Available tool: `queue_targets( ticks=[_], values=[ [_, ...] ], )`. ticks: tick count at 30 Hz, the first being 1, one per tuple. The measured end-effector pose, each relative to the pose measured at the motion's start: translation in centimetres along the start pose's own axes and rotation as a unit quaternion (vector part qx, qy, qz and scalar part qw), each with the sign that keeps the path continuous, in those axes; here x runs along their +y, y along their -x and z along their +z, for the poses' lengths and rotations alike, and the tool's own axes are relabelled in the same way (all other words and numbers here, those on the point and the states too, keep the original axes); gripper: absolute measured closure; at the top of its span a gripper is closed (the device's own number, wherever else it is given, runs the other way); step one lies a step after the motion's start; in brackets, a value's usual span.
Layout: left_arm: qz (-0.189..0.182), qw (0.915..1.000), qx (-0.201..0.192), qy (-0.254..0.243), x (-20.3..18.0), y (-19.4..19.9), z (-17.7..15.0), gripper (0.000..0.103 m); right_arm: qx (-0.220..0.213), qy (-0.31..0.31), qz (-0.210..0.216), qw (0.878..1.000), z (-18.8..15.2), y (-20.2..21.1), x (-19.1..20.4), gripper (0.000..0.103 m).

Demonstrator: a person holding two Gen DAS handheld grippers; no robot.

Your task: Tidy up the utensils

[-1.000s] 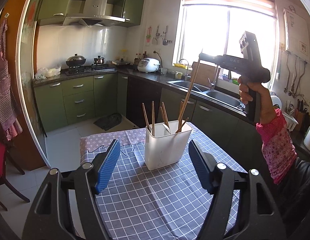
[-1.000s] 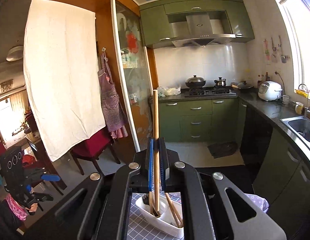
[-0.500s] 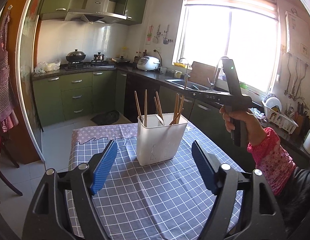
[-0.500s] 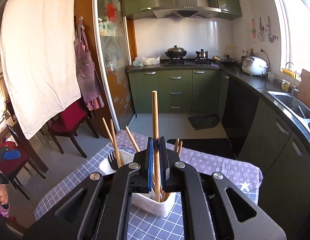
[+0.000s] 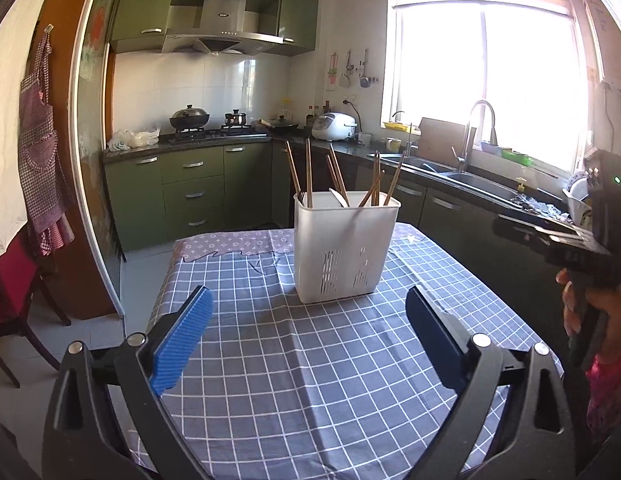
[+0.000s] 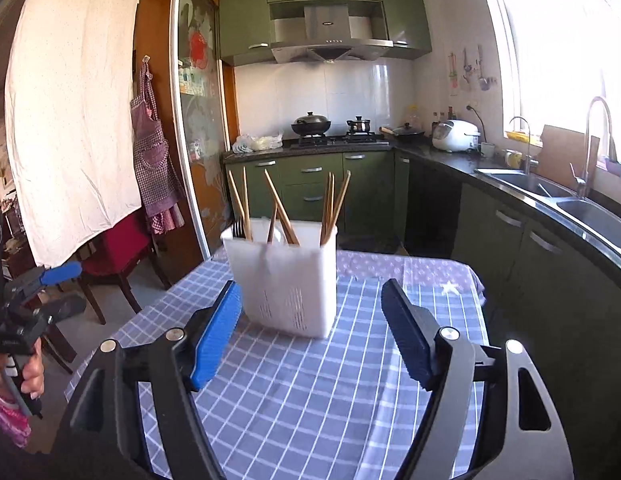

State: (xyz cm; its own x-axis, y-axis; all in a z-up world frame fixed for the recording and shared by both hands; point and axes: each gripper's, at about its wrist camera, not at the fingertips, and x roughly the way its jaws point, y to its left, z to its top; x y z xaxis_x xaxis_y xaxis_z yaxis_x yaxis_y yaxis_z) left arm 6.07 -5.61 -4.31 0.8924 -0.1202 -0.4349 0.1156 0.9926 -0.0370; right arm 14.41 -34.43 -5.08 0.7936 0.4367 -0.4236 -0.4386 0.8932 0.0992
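Both my claws are hanging released over the table, nothing between their pads.

I am watching the left gripper [image 5: 308, 340] spreading its jaws over the checked tablecloth [image 5: 310, 380], and the right gripper [image 6: 310, 332] is likewise opening, its left pad [image 6: 216, 334] showing just in front of the holder's near corner without gripping it. The white utensil holder [image 5: 346, 246] is standing upright at the far middle of the table, wooden chopsticks [image 5: 308, 172] leaning inside it. Beyond, on the right, the sink [image 6: 550, 192] is lying under the window.
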Motion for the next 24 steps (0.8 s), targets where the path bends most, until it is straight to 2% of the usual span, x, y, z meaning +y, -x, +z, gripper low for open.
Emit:
queue_targets(
  ticks=[5, 10, 15, 19, 24],
  values=[
    [0.017, 0.9995, 0.026, 0.008, -0.8, -0.2, -2.1, 0.010, -0.002, -0.009, -0.005, 1.000, -3.7, 3.0, 1.2, 0.005],
    [0.035, 0.9986, 0.028, 0.027, -0.4, 1.6, -2.7, 0.009, -0.019, -0.007, -0.025, 0.999, -4.0, 6.2, 2.5, 0.005],
    [0.056, 0.9977, 0.008, 0.037, 0.2, 4.5, -2.2, 0.007, -0.041, -0.022, -0.045, 0.998, -3.3, 9.1, 3.6, 0.005],
    [0.056, 0.9976, 0.000, 0.040, 0.3, 5.9, -2.1, 0.007, -0.041, -0.019, -0.063, 0.997, -3.1, 9.8, 4.2, 0.005],
    [0.065, 0.9970, 0.010, 0.041, 0.5, 6.0, -2.1, 0.007, -0.046, -0.016, -0.071, 0.996, -2.9, 9.9, 4.9, 0.005]
  ],
)
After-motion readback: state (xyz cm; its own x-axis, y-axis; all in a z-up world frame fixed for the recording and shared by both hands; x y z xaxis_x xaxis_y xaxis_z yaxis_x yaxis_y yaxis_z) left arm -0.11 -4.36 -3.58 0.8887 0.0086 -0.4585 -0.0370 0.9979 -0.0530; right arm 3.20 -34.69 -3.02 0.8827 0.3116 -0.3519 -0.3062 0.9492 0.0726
